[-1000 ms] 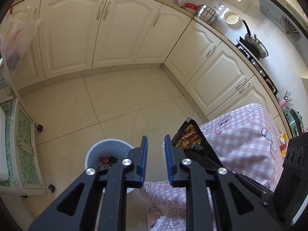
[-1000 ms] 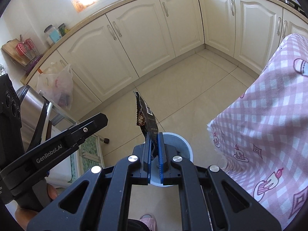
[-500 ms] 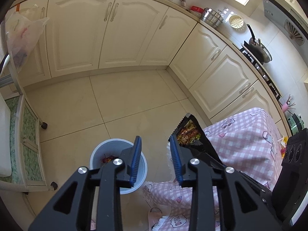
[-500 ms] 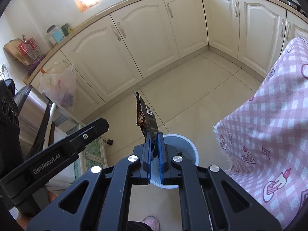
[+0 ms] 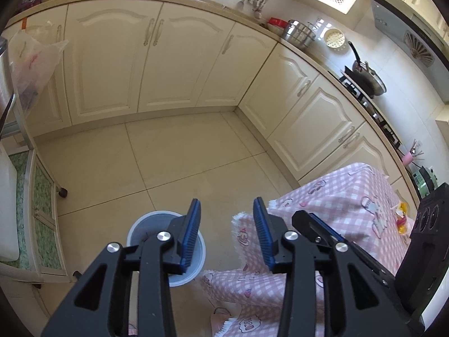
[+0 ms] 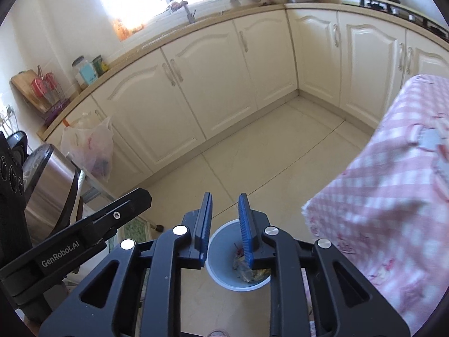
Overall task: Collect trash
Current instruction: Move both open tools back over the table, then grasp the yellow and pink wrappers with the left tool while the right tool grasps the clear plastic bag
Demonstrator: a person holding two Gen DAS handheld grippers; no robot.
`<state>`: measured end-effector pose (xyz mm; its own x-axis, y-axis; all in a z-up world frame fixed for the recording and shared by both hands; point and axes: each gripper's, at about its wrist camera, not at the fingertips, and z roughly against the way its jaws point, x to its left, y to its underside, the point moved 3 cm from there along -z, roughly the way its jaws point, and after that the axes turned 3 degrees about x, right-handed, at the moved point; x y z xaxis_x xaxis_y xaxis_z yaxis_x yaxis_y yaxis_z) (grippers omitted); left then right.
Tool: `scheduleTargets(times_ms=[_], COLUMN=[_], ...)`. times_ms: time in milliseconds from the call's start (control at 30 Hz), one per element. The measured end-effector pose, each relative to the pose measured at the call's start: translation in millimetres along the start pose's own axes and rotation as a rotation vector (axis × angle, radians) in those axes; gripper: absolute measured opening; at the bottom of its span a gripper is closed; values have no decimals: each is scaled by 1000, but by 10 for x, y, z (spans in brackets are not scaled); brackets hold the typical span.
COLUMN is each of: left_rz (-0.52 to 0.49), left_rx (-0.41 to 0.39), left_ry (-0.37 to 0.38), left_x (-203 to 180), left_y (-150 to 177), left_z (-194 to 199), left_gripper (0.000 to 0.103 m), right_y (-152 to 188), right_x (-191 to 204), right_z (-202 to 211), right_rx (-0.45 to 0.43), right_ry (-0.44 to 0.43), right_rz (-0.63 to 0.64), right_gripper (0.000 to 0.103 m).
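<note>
Both claws are opening with nothing between them: the right gripper (image 6: 224,224) and the left gripper (image 5: 226,231). Below the right one sits the trash bin (image 6: 221,273), wrappers (image 6: 247,269) inside. Lift clear, then look for more trash.

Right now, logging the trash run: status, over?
Both grippers, left and right, opening, empty. Trash bin below, wrappers inside. Nothing blocking it.
</note>
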<state>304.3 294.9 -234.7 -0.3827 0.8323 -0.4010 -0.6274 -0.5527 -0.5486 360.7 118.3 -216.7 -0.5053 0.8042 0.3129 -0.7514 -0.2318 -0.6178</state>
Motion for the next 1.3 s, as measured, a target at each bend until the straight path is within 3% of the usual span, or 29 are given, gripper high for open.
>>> scheduleTargets(times_ms=[300, 633, 933, 1300], left_rz=[-150, -362, -495, -505], left_rx=[-25, -12, 84, 189], left_ry=[90, 196, 291, 295], left_x=[-1010, -2478, -3717, -4492], left_y=[203, 628, 994, 1124], left_z=[329, 472, 64, -764], left_gripper=[39, 53, 62, 66], right_y=[-18, 144, 387, 432], right_x=[-530, -1612, -2824, -3815], right_z=[950, 2107, 2790, 2906], right_rx=[-143, -307, -389, -392], right_ry=[69, 218, 345, 395], right_rz=[-62, -191, -390, -549], right_gripper=[26, 34, 42, 59])
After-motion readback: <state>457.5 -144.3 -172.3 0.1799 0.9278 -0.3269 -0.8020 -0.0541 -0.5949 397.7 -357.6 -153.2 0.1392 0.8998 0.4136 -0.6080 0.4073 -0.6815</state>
